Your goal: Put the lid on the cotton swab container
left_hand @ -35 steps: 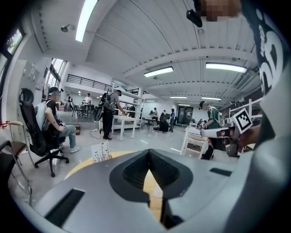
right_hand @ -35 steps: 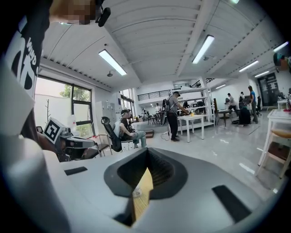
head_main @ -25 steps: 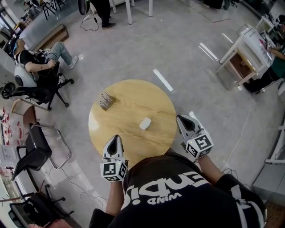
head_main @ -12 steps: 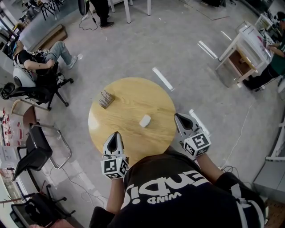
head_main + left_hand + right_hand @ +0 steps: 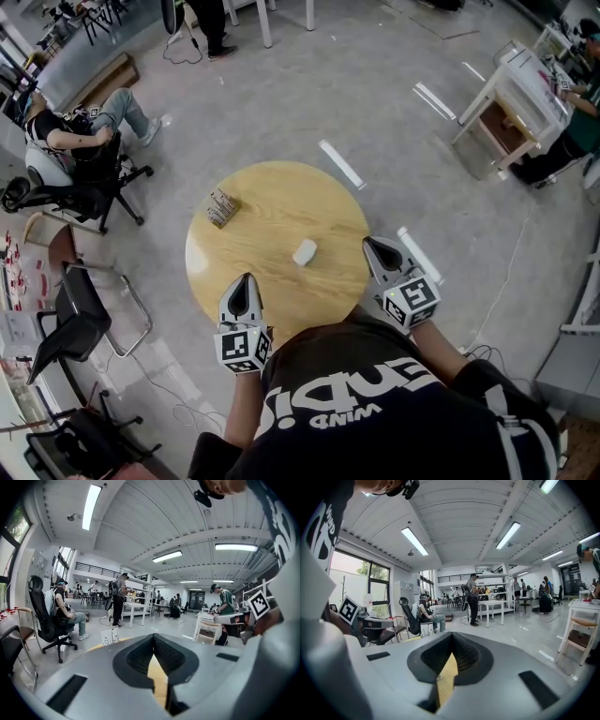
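Round table (image 5: 272, 202) — left claw (image 5: 246, 281) and right claw (image 5: 374, 245) pressed together, empty, at its rim.

Left tool (image 5: 247, 279), right tool (image 5: 369, 244) closed, empty

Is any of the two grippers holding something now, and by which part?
Nothing is held. The left gripper and the right gripper are both shut and empty, with no thing between their jaws.

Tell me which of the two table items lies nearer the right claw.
The white lid, nearer the middle; the swab container sits far left.
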